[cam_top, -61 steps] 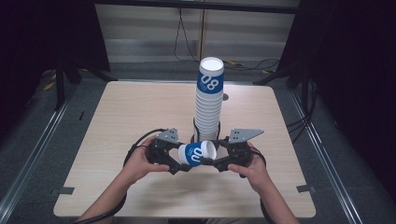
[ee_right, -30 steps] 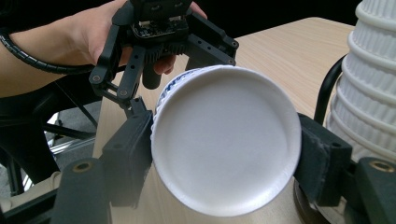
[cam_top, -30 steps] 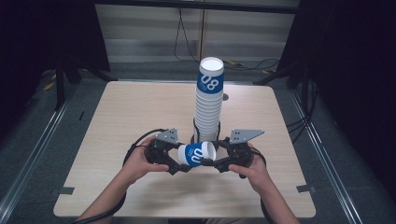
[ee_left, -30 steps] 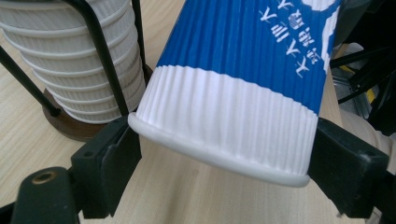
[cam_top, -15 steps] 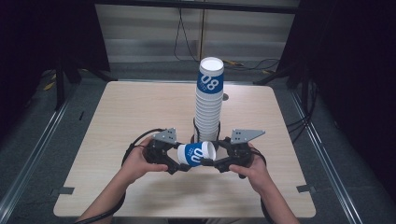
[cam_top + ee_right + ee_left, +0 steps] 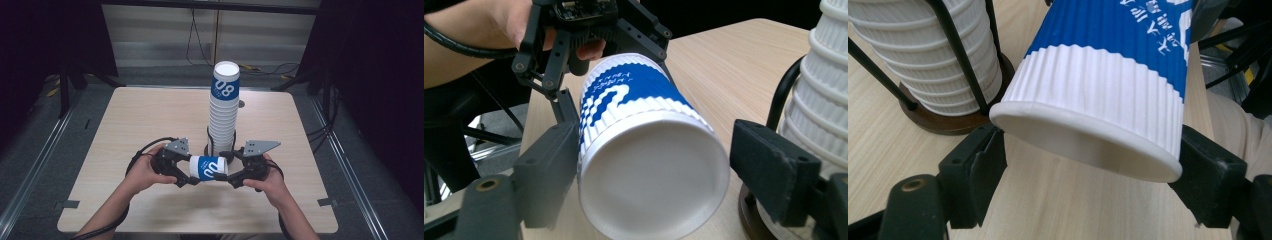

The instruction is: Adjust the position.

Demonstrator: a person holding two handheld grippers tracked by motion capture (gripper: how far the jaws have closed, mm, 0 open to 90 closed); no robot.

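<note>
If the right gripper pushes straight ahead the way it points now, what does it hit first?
Most likely the base of the blue-and-white cup, lying sideways between the right gripper jaws; beyond it sits the left gripper. Depth is hard to judge.

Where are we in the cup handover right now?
Done: the right gripper jaws have just been opening, and there is a gap beside the cup. In hand: the left gripper jaws have just been closing and press on the cup, which lies sideways before the stack. Left: probably drawing the right gripper clear and moving the cup; I cannot tell where to.
</note>
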